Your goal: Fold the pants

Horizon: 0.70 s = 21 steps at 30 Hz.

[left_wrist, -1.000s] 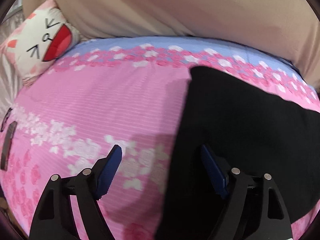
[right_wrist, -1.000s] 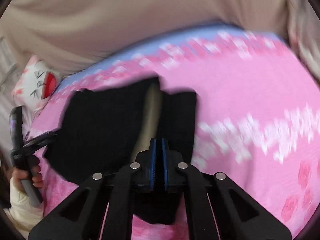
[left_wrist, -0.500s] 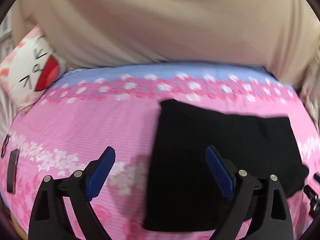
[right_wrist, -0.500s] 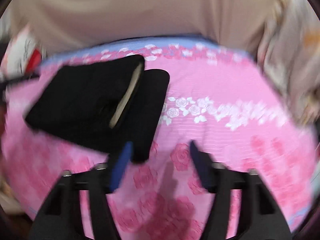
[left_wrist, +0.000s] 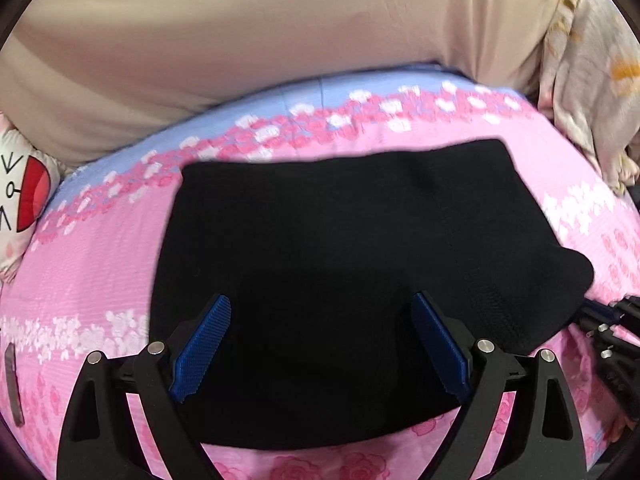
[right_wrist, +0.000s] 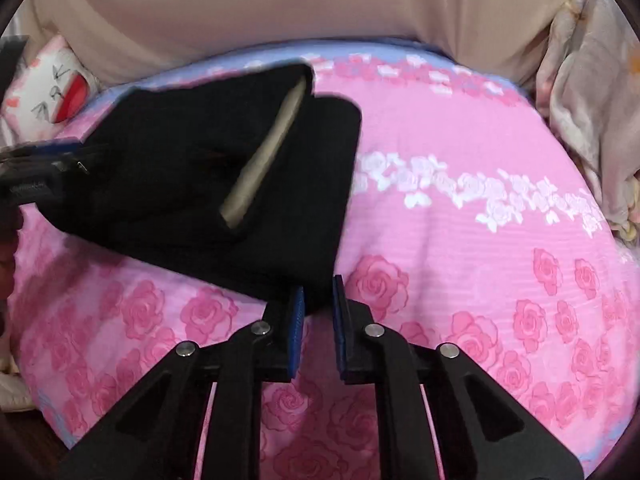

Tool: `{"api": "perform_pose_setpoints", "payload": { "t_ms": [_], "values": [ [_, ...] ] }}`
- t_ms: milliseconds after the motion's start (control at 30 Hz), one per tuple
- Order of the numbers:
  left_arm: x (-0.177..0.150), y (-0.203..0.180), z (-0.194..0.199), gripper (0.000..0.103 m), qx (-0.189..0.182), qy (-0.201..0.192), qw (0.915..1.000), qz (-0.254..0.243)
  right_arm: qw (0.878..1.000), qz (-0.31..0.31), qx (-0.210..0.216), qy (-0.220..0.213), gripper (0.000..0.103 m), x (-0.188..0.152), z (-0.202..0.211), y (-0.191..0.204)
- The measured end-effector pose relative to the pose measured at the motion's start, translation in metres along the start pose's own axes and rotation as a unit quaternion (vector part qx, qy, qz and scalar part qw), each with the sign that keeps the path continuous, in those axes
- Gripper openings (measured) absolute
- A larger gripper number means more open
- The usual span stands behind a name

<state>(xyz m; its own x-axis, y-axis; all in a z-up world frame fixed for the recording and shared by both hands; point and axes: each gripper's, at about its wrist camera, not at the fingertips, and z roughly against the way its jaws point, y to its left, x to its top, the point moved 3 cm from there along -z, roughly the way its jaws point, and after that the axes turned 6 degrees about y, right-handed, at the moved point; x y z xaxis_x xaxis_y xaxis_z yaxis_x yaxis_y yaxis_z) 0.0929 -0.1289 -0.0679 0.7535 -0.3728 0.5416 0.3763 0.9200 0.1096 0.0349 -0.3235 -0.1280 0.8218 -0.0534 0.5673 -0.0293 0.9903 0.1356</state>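
Black pants (left_wrist: 340, 220) lie folded on the pink rose bedspread (left_wrist: 100, 260). My left gripper (left_wrist: 320, 300) hovers open and wide above their near half, with nothing pinched. In the right wrist view the pants (right_wrist: 180, 184) show a beige inner strip (right_wrist: 264, 160) along one fold. My right gripper (right_wrist: 318, 288) sits at their near right corner. Its jaws are closing to a narrow gap, with the fabric corner just at the tips and the pads not pressing on it. The left gripper (right_wrist: 40, 168) shows at the left edge. The right gripper (left_wrist: 608, 320) shows at the pants' right corner.
A cat-face pillow (left_wrist: 20, 196) lies at the far left of the bed. A beige padded surface (left_wrist: 280, 40) rises behind the bed. A pale floral cloth (right_wrist: 592, 100) hangs at the right. A small dark flat object (left_wrist: 12, 388) lies near the bed's left edge.
The left gripper swung right, so the pants now fill the space under its wider jaws. The right gripper let go of the pants, opened, then narrowed again at their near corner.
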Motion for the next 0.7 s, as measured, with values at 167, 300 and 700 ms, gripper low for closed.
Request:
{"api": "perform_pose_setpoints", "payload": {
  "t_ms": [167,300,700],
  "values": [
    [0.003,-0.007,0.001,0.09,0.001,-0.007,1.0,-0.003,0.991,-0.06,0.101,-0.062,0.064,0.03,0.052,-0.013],
    [0.009,-0.009,0.001,0.09,0.007,-0.004,1.0,0.005,0.983,-0.056,0.165,-0.054,0.079,0.073,0.028,0.002],
    [0.016,0.045,0.013,0.09,0.032,-0.025,0.9977,0.054,0.982,-0.058,0.171,-0.052,0.009,0.094,-0.001,0.025]
  ]
}}
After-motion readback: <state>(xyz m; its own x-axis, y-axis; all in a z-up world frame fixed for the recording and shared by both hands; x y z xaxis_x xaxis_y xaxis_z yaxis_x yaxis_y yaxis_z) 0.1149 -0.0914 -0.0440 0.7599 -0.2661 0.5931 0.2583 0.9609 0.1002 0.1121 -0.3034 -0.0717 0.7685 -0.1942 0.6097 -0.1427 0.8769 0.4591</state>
